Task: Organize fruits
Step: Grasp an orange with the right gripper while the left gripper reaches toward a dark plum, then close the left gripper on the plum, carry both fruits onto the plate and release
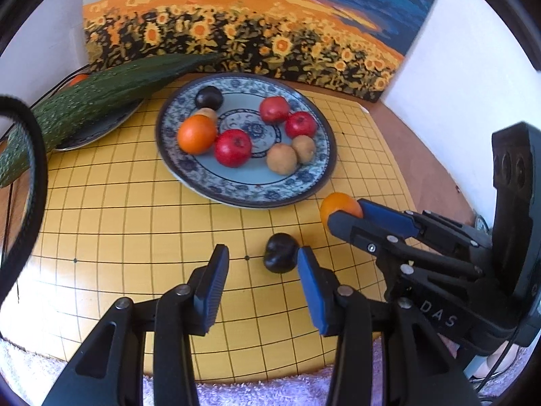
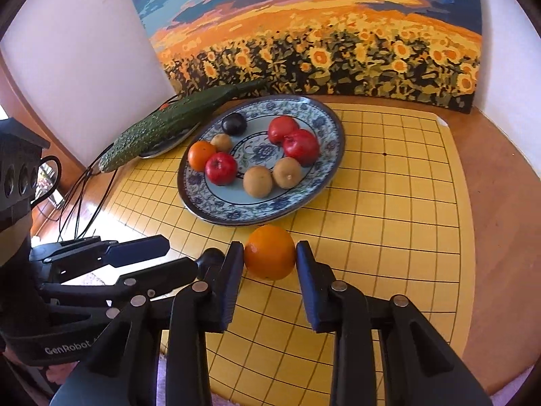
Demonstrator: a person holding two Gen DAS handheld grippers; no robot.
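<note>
Eight fruits already lie on the blue-patterned plate (image 2: 324, 187): three red apples, three brown kiwi-like fruits, one orange and one dark plum. Two fruits are off the plate, both on the yellow grid board (image 2: 389, 203) on the side of the plate nearest me. I judge the task well advanced, with these two pieces left to place.

Item one: the loose orange (image 2: 269, 252) sits just beside the plate's near rim. My right gripper (image 2: 269, 253) has a blue pad at each side of it, very close or just touching; the fruit rests on the board, so I judge the grip not yet firm and the lift not made.

Item two: the loose plum (image 1: 280, 252) lies further from the plate than the orange. My left gripper (image 1: 263, 260) has its jaws apart and empty; the right-hand pad is just beside the plum, which lies off to that side, not between the pads.

A cucumber (image 2: 175, 125) rests across a second dish beside the plate's far left edge, and a sunflower painting (image 2: 321, 34) stands behind the plate.

Legible writing: "GenRobot" on the left gripper body in the right wrist view; "DAS" on the right gripper body in the left wrist view. No other labels readable.
</note>
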